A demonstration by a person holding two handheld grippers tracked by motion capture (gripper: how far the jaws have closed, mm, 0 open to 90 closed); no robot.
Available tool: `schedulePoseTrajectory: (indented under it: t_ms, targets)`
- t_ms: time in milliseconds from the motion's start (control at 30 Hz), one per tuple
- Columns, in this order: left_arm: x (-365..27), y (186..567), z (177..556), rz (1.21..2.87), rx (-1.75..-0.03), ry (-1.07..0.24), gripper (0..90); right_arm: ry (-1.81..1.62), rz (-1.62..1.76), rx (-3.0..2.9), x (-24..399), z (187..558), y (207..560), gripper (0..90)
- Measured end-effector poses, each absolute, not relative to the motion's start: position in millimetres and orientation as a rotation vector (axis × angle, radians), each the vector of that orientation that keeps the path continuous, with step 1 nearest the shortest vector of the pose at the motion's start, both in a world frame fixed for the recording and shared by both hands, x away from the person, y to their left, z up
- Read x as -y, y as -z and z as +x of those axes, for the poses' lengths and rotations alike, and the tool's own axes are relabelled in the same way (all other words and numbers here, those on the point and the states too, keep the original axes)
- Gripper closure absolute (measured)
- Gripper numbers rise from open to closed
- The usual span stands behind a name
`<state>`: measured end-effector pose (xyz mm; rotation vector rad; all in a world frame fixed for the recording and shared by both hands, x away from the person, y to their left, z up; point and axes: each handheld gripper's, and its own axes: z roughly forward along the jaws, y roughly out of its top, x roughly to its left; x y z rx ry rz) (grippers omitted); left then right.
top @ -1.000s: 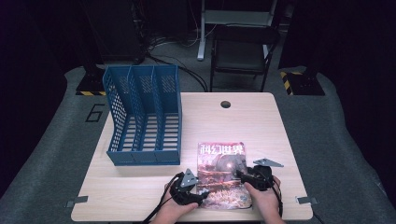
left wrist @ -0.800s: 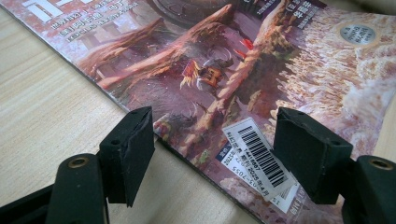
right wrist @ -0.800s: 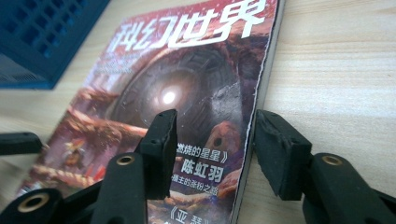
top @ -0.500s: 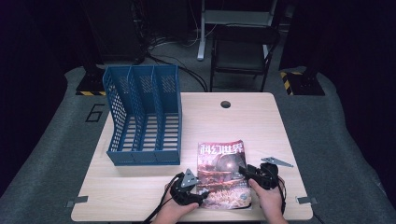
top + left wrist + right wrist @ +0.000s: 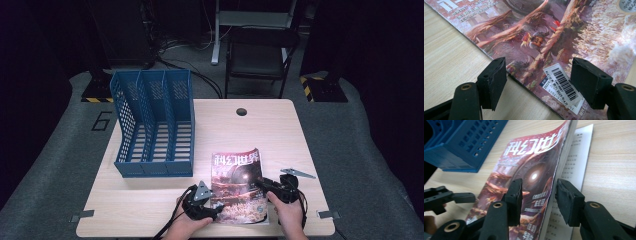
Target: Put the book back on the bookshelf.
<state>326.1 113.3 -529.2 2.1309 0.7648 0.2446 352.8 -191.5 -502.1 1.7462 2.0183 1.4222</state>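
Glossy and red-toned, the magazine (image 5: 237, 185) lies flat at the near edge of the wooden table (image 5: 150, 200), at about five o'clock from the blue file rack (image 5: 152, 125), close enough that a lift-and-slot move looks like the likely aim. Your left gripper (image 5: 212, 207) sits at the magazine's seven o'clock corner with its jaws spread wide; in the left gripper view they straddle the spine edge near the barcode sticker (image 5: 562, 83) without pinching, so that side seems there to pin or steady the magazine. Your right gripper (image 5: 264, 184) comes in from three o'clock, and its jaws have just been closing: in the right gripper view the front cover and upper pages (image 5: 534, 175) rise between them while a lower page (image 5: 576, 162) stays on the wood. You look to have them between the pads, not yet clamped.
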Motion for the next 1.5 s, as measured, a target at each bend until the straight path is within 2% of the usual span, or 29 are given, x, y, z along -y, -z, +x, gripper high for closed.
schedulePoseTrajectory:
  t_ms: [400,1033,1500]
  targets:
    - [-113.7,529.0,326.1,2.139,-0.761,-0.246,28.9,-1.496,1.825,-1.99,202.7,379.1,520.3,54.1]
    - [-113.5,529.1,325.7,2.137,-0.766,-0.249,28.9,-1.454,1.818,-2.107,190.6,382.1,522.9,53.7]
    - [-113.4,529.1,325.5,2.138,-0.768,-0.243,28.9,-1.456,1.834,-2.244,188.6,381.7,524.9,60.2]
